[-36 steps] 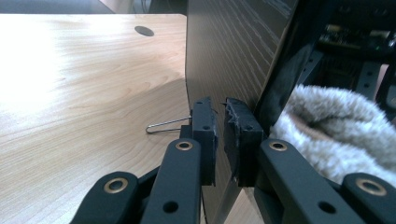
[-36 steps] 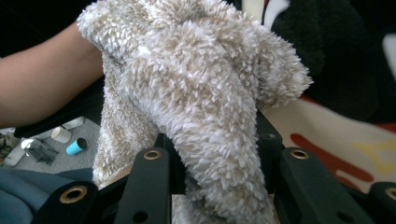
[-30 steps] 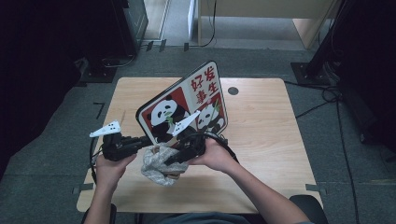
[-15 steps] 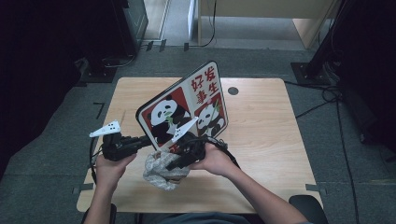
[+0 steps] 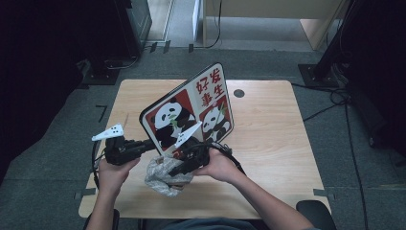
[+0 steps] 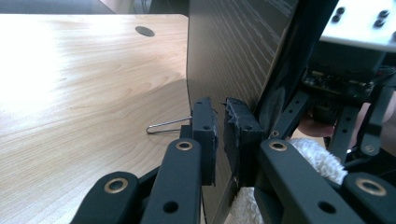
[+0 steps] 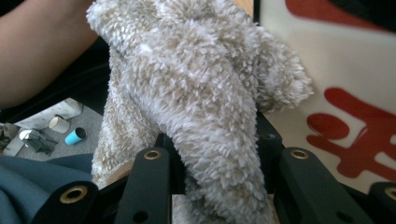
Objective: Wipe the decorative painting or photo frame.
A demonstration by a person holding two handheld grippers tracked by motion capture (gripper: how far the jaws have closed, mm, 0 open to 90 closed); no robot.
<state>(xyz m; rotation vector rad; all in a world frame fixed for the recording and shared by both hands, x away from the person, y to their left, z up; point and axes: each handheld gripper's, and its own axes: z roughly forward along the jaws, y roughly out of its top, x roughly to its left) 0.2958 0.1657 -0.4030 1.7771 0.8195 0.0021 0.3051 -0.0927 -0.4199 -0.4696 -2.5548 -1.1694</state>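
A pale wooden table (image 5: 268,143) in a dim room, where a person wipes a panda sign with a cloth.

The sign board (image 5: 189,112) stands tilted on the table, its printed face toward the person, its long axis running from about 8 o'clock up to 2 o'clock in the high view. The left gripper (image 5: 143,143) comes in from 9 o'clock, its jaws closed on the board's lower left edge (image 6: 219,107), steadying it. The right gripper (image 5: 184,167) sits at 6 o'clock below the board, jaws clamped on a fluffy grey-white cloth (image 7: 205,107) that bunches against the table. From that gripper the printed face (image 7: 345,88) lies just beside the cloth, toward 2 o'clock. As I judge it, the right hand is nearer the face and must sweep the cloth up along that axis.
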